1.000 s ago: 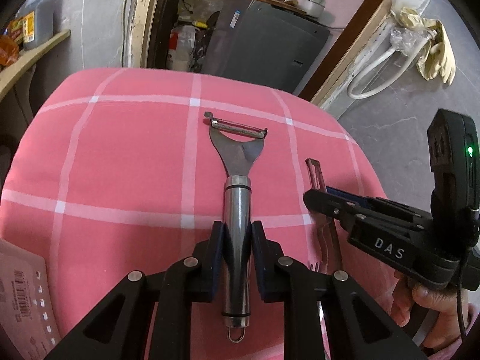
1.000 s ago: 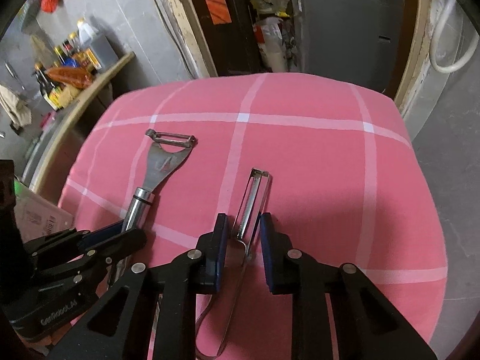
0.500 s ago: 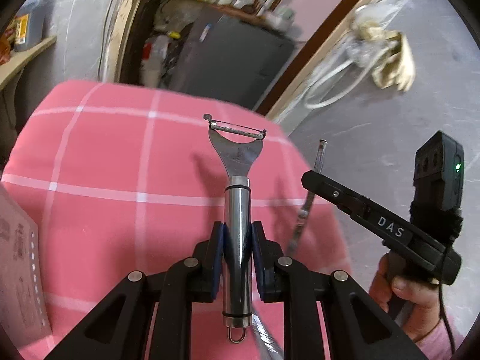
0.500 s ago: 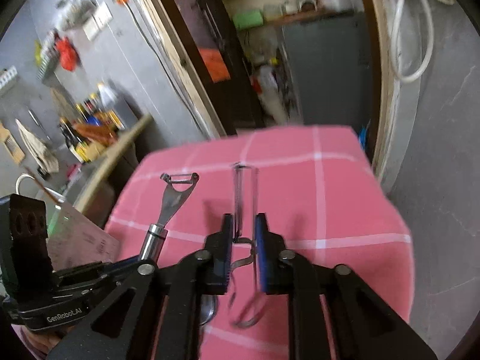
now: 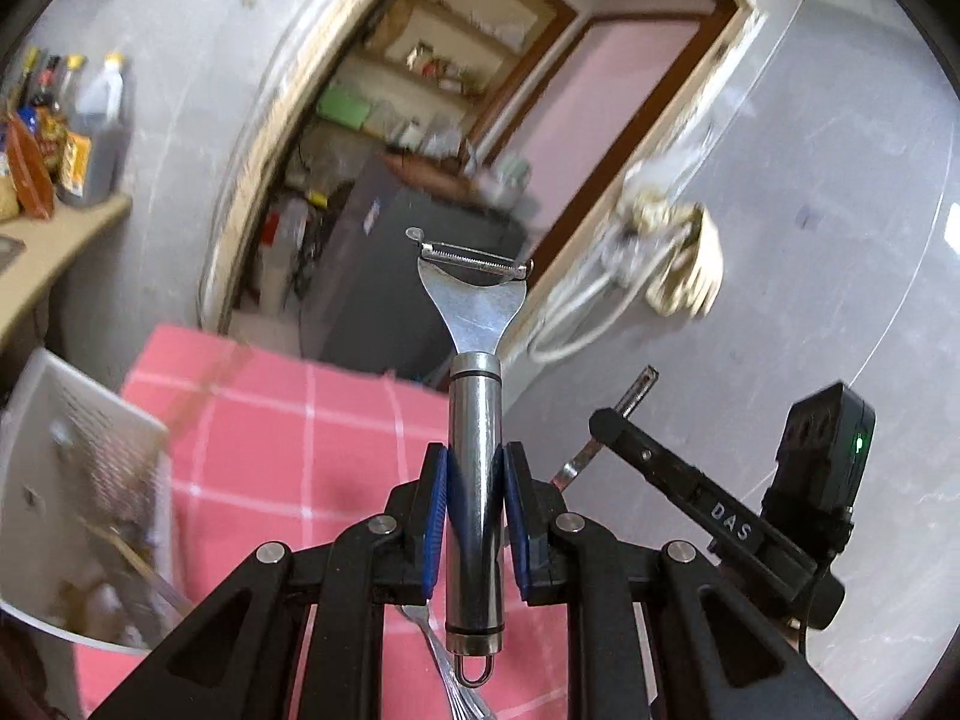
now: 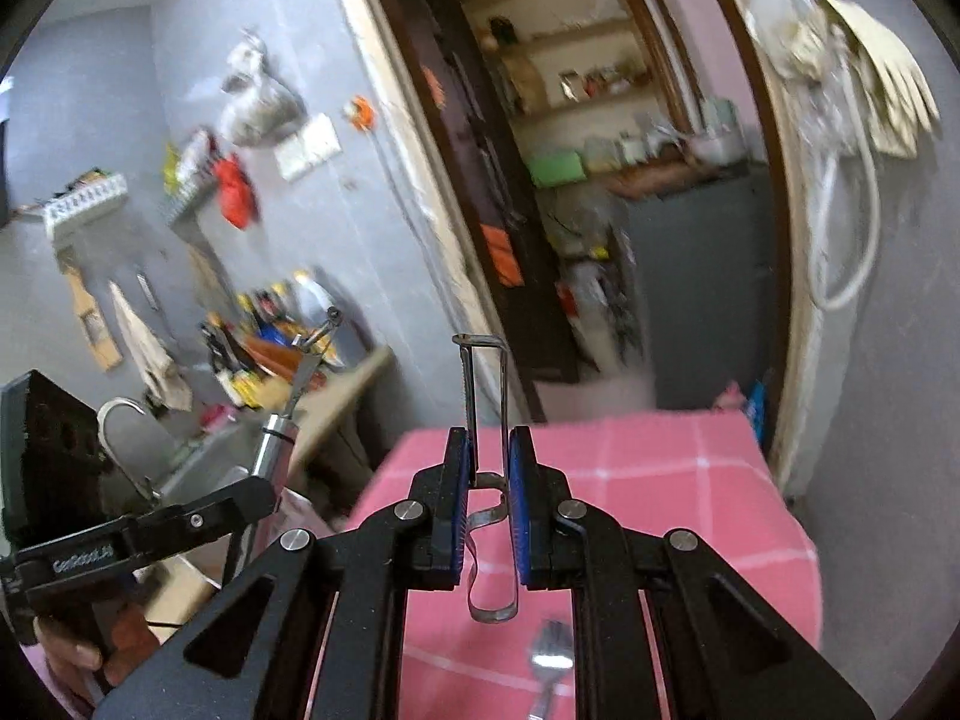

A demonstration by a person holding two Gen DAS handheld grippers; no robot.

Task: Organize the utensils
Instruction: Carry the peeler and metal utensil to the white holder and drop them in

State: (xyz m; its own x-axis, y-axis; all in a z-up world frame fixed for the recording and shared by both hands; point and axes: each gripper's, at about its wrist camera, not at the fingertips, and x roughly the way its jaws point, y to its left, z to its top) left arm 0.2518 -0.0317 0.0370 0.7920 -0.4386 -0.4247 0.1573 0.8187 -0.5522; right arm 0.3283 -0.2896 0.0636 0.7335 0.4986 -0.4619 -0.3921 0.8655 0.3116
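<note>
My left gripper [image 5: 474, 468] is shut on the round steel handle of a Y-shaped peeler [image 5: 474, 312], which is held up in the air with its blade pointing away. My right gripper [image 6: 486, 462] is shut on a thin wire-frame peeler [image 6: 485, 384], also in the air. Each gripper shows in the other's view. The right gripper [image 5: 606, 423] is to the right in the left wrist view, and the left gripper [image 6: 252, 495] is to the left with the Y-shaped peeler [image 6: 279, 438]. Below lies the pink checked tablecloth [image 6: 660, 480], with a fork [image 6: 549, 660] on it.
A white perforated container [image 5: 78, 480] stands at the table's left edge, blurred. A counter with bottles [image 5: 72, 150] and a sink tap [image 6: 120, 414] are to the left. A doorway with a dark cabinet [image 5: 384, 276] is behind the table. A hand [image 6: 72, 654] holds the left gripper.
Both grippers have risen off the pink cloth with their peelers. Both views now tilt up toward the doorway and wall. The right jaws have squeezed the wire peeler narrower.
</note>
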